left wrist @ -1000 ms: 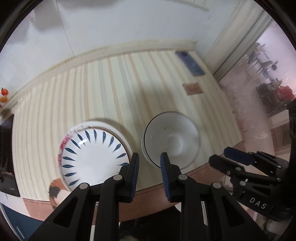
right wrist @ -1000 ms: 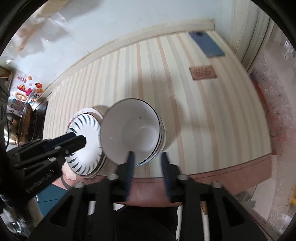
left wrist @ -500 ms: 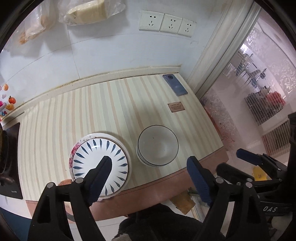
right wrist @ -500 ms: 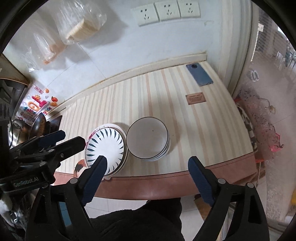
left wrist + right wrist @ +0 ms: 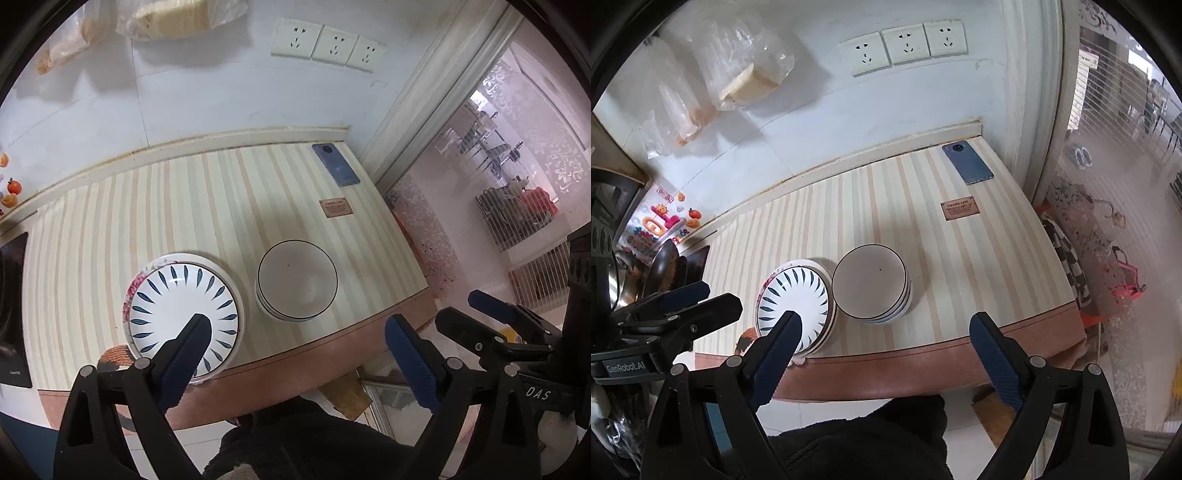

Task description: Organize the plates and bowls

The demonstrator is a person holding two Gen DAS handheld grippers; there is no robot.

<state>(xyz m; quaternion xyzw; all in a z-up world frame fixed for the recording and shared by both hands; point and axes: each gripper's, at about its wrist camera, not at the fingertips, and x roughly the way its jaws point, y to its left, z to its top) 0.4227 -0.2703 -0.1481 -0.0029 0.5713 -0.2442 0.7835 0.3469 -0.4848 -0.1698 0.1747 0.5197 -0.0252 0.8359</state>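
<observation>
A stack of plates (image 5: pixel 181 299), the top one white with blue leaf marks, sits near the front edge of the striped table (image 5: pixel 110 221). Just to its right stands a stack of white bowls (image 5: pixel 297 280) with thin dark rims. My left gripper (image 5: pixel 295 323) hovers above and in front of both stacks, its jaws opening wide with nothing between them. The right gripper (image 5: pixel 885 320) hangs likewise over the plates (image 5: pixel 794 295) and bowls (image 5: pixel 870 282), jaws opening and empty. Each gripper appears in the other's view: the right gripper (image 5: pixel 461 306) and the left gripper (image 5: pixel 720 295).
A blue phone (image 5: pixel 967 162) and a small brown label (image 5: pixel 960 208) lie at the table's far right. Dark pans (image 5: pixel 661 266) stand off the left end. Plastic bags (image 5: pixel 746 70) hang on the white wall beside sockets (image 5: pixel 908 46). A doorway opens to the right.
Both grippers have gone from nearly shut at the rims of the stacks to wide open, and have risen and drawn back. Plates and bowls stay put on the table.
</observation>
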